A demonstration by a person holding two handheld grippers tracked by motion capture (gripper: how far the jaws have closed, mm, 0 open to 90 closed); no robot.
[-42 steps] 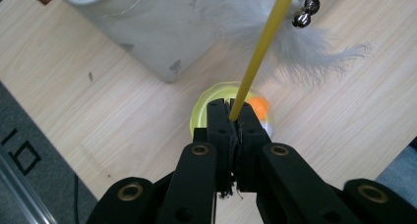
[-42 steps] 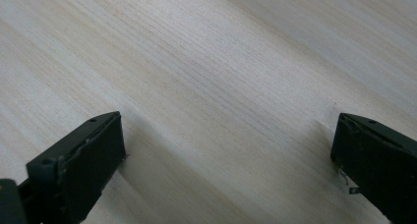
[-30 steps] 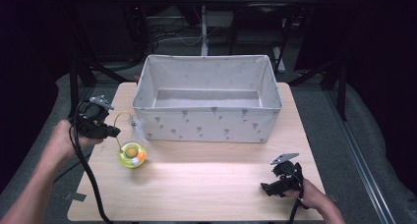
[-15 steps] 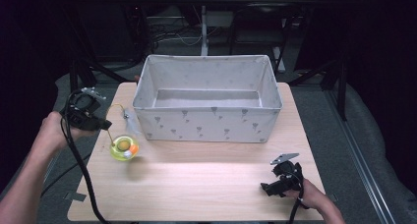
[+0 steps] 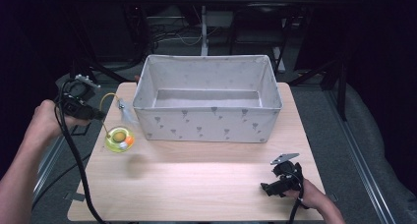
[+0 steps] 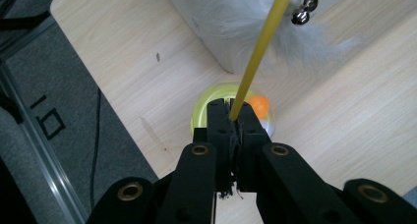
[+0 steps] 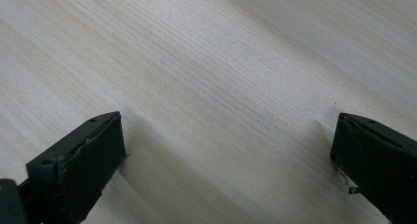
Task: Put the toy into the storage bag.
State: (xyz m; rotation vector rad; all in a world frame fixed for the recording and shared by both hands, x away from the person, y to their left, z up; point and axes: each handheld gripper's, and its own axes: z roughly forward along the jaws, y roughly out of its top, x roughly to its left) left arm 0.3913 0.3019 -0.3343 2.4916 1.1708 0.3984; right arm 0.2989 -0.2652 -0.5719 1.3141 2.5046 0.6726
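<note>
Lifting toy (image 5: 119, 138) | left gripper (image 6: 231, 117) clamped on wand (image 6: 261, 49), drawn back leftward

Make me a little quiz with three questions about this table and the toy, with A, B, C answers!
1. Where is the round yellow-green toy?
A. inside the fabric box
B. on the table left of the fabric box
C. beside the right gripper

2. What colour is the ball in the toy?
A. orange
B. blue
C. black

3. How do the right gripper's jaws stand?
A. shut on a feather
B. shut on the wand
C. open, nothing between them

Answers: 1 B, the high view shows the toy on the wood by the box's left corner. 2 A, the left gripper view shows an orange ball. 3 C, the right gripper view shows bare table between wide-apart jaws.
</note>
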